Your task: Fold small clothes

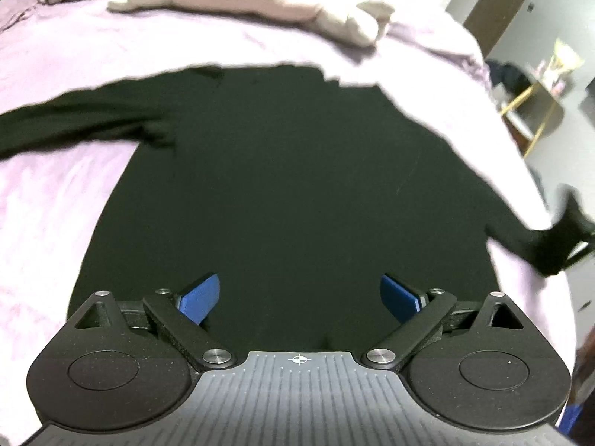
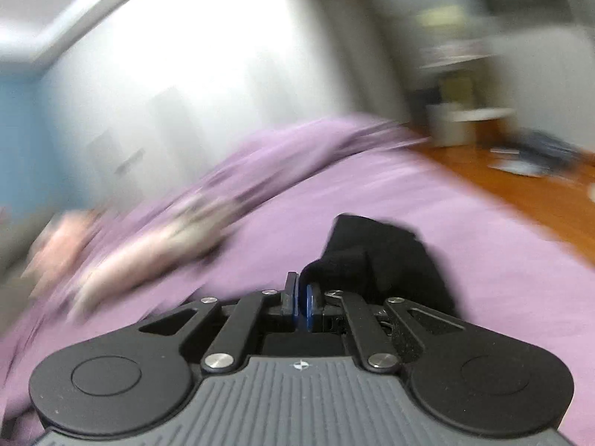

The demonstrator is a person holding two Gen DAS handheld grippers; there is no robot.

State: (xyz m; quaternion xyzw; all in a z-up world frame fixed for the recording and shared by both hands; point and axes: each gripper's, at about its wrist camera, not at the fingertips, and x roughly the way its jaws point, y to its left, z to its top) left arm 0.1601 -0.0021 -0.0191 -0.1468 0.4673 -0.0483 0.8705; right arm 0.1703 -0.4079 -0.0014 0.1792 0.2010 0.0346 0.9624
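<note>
From the left wrist we look forward and steeply down along the spread blue fingers of the left gripper [image 1: 299, 299], close above the black long-sleeved top [image 1: 282, 171] spread on the lilac bedding [image 1: 67, 200]; the far side of the bed, with a pale plush toy [image 1: 238, 0], fills the upper part, and a strip of room shows at the far right; from the right wrist we sit low, close to the bedding [image 2: 427, 200], facing nearly level across it toward the wall and a wooden floor [image 2: 528, 189] at the right, the view heavily blurred; the right gripper [image 2: 302, 306] pinches a black sleeve [image 2: 386, 256]; both views share that sleeve [image 1: 546, 249] and the bedding.
</note>
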